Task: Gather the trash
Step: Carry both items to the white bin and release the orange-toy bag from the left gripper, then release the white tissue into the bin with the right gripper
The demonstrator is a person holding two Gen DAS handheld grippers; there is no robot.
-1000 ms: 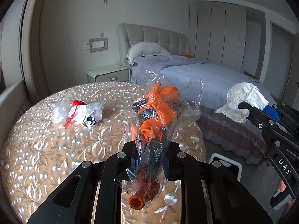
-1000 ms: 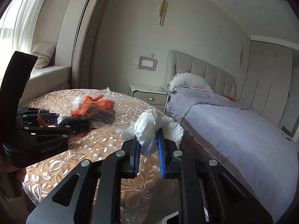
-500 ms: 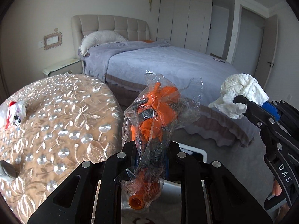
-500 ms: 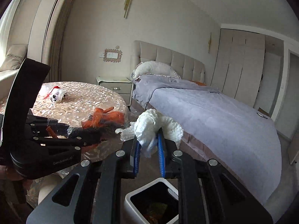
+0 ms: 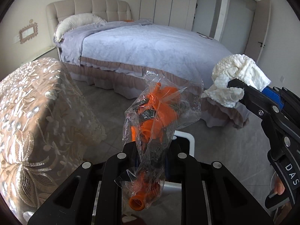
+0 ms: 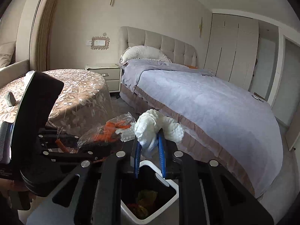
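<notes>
My left gripper (image 5: 151, 146) is shut on a clear plastic bag of orange scraps (image 5: 157, 116), held upright off the table over the floor. The bag also shows in the right wrist view (image 6: 108, 131). My right gripper (image 6: 150, 146) is shut on a crumpled white tissue wad (image 6: 153, 129), which also shows at the right of the left wrist view (image 5: 236, 75). A white trash bin (image 6: 168, 183) with some trash inside stands on the floor right below the right gripper. Its rim shows behind the bag in the left wrist view (image 5: 189, 138).
A round table with a beige embroidered cloth (image 5: 31, 112) stands to the left, with a small grey object (image 6: 10, 98) on it. A bed with a lilac cover (image 6: 206, 97) fills the right. A nightstand (image 6: 106, 75) sits between them. Grey floor lies around the bin.
Both grippers have swung right and away from the table with their loads. The bin has come into view below them and now sits nearer under the right gripper.
</notes>
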